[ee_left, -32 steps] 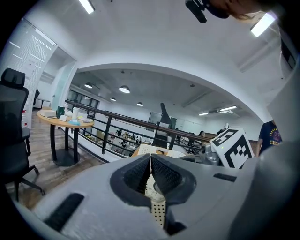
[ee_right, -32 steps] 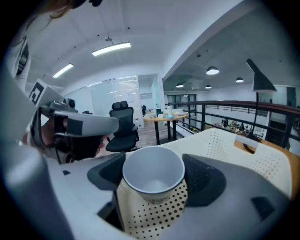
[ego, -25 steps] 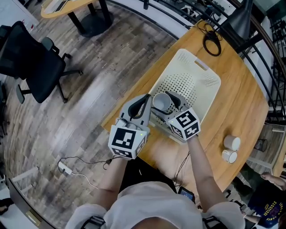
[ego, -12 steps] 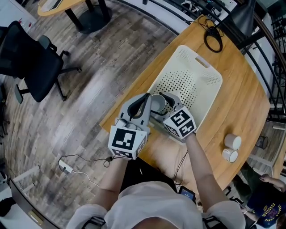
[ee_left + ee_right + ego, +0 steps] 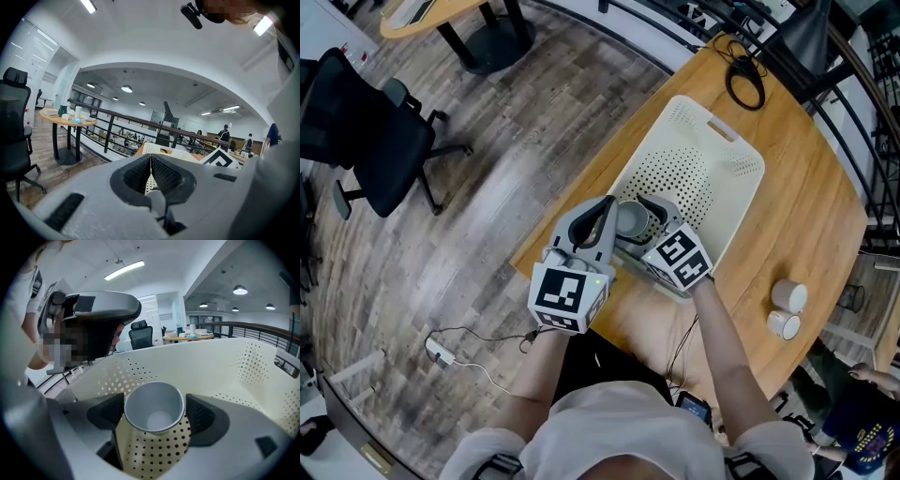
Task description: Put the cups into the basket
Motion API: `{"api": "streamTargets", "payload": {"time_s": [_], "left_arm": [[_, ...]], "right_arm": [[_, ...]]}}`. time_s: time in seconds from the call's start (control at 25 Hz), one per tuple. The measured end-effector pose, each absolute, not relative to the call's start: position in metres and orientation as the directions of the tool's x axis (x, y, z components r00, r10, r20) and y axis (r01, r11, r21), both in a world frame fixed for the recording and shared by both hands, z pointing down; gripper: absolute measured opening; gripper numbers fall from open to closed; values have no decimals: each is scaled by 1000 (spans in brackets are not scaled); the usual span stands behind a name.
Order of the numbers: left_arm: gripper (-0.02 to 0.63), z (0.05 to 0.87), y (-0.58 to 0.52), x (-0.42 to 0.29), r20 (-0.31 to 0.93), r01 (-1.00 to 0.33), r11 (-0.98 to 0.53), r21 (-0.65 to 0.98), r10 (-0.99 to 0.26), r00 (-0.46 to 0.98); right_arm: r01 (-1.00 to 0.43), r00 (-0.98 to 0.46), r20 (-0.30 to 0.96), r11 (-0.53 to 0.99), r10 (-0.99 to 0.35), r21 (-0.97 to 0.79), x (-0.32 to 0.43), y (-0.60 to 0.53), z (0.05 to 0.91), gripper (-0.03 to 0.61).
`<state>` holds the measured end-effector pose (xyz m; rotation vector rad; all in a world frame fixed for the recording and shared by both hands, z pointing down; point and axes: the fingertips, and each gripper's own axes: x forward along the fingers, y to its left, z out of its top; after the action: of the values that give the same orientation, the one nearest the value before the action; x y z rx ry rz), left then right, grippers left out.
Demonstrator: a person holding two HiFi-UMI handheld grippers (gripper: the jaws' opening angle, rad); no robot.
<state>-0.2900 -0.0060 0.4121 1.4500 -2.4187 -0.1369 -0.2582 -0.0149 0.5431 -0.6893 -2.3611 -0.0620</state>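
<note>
Compared with a second ago, the right gripper (image 5: 637,223) is sitting slightly lower and is tipped further down over the near end of the cream perforated plastic basket (image 5: 727,173). The left gripper (image 5: 602,214) is being kept where it was.

A white paper cup (image 5: 630,218) is being held between the jaws of the right gripper, which are standing wide, with one pad on each side of the cup's wall. In the right gripper view the cup (image 5: 154,406) is being held with its open mouth tilted towards the camera, and the basket's dotted floor and walls (image 5: 211,366) are showing below and around it. Whether the cup's base is touching the floor cannot be told.

The jaws of the left gripper (image 5: 151,161) are being kept together with nothing between them. In the head view this gripper is hanging just beside the cup, over the basket's near left edge.

The basket is lying on the round wooden worktop (image 5: 806,216). Two more white paper cups (image 5: 786,309) are lying on their sides on the worktop, close together and well apart from the basket, off its near right side. A coiled black cable (image 5: 745,89) is lying beyond the basket's far end.
</note>
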Motion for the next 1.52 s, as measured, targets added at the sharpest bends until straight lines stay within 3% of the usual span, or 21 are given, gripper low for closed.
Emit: {"api": "streamTargets", "payload": {"time_s": [0.4, 0.96, 1.0, 1.04, 1.08, 1.12, 1.52], "left_arm": [[11, 402, -7, -284, 211, -856, 465, 227, -881, -423], [11, 377, -12, -261, 163, -887, 415, 202, -907, -387], [11, 376, -14, -258, 160, -890, 409, 201, -910, -382], [11, 374, -15, -254, 157, -893, 403, 200, -913, -377], [11, 373, -15, -251, 155, -895, 398, 199, -915, -373], [11, 372, -15, -248, 152, -897, 395, 199, -916, -370], [9, 370, -9, -231, 147, -896, 391, 209, -919, -366]], "right_arm": [[469, -703, 547, 875, 454, -123, -256, -22, 501, 403], [174, -966, 177, 980, 189, -100, -234, -65, 385, 391], [127, -977, 158, 987, 141, -95, -229, -69, 381, 360], [69, -987, 142, 993, 81, -91, -224, -75, 379, 264], [7, -991, 131, 996, 20, -93, -219, -81, 378, 96], [-42, -992, 126, 994, -29, -103, -214, -85, 378, 11], [-149, -986, 98, 978, -135, -149, -189, -81, 372, 11]]}}
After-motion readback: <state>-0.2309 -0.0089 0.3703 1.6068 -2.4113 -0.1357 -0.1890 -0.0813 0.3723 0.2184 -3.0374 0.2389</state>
